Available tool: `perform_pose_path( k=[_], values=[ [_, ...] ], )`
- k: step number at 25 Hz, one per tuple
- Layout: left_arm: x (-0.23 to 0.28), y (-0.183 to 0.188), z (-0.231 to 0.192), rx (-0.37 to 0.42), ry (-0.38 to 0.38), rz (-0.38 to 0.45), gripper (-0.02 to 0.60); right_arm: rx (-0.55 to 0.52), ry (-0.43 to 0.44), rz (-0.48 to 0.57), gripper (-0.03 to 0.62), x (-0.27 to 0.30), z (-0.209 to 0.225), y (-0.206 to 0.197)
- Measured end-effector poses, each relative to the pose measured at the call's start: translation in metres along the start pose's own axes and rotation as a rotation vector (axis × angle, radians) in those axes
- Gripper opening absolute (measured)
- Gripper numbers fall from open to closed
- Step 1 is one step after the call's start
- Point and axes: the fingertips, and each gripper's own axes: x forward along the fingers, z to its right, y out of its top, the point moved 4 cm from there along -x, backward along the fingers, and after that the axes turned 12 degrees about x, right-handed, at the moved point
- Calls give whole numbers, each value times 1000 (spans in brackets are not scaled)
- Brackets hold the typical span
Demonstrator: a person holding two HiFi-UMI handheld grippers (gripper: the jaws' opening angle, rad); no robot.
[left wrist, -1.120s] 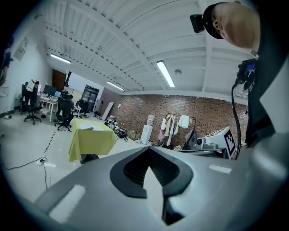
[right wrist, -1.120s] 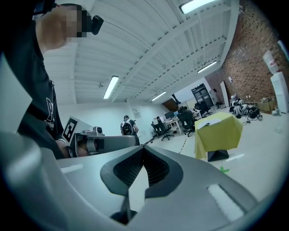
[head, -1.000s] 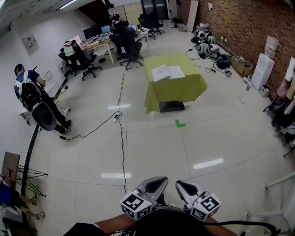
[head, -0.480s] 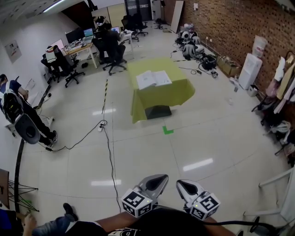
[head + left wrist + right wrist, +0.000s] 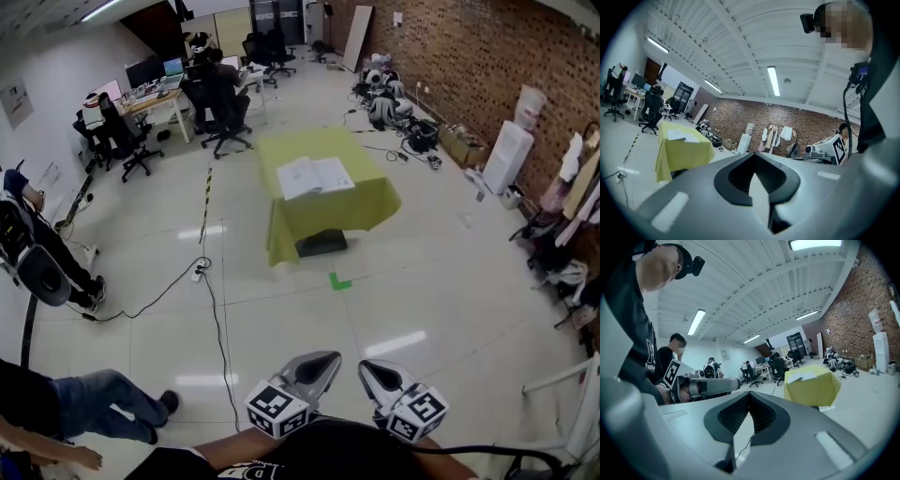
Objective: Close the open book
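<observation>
Left tool (image 5: 752, 154): jaws closed tip to tip, nothing between them. Right tool (image 5: 748, 394): same, jaws together, empty. In the head view we carry both low and tight to the body, side by side, tips pointing ahead. That reads as a carry posture, not a working one, which fits since nothing is in reach.

The open book (image 5: 315, 175) lies flat, pages up, on the counter (image 5: 281, 150), well apart from us across bare floor (image 5: 422, 281). It sits around the middle of the top, clear of the edges. Both gripper views have it in frame, so the tools are aimed roughly at it.

A yellow-green cloth (image 5: 281, 225) drapes the counter nearly to the floor, and a dark box (image 5: 321, 243) shows under the near hem. A green tape mark (image 5: 339, 280) is on the floor just in front of the counter; we guess it's a standing spot. A bystander's leg (image 5: 98, 401) is at our lower left, off the straight line to the counter.

Our read: closing hasn't started and the step in hand is the approach. Next we need to get within reach and bring one tool under an outer page edge to fold that half over. Risks are the loose cloth sliding under the push and thin pages slipping off the closed jaws.
</observation>
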Motion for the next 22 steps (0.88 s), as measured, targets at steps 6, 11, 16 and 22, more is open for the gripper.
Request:
perform_pose_path(
  k=[6,11,16,22],
  values=[
    [0,3,-53,-13,24,10,8,-18,1,1,8,49,10,15],
    [13,2,-74,-15,29,-10,8,-32,27,-20,8,72,19,24],
    [32,1,-99,-31,91,-28,8,-15,87,-46,8,97,45,35],
    [79,23,-129,-9,219,-8,8,-26,191,-59,8,126,98,83]
  ],
)
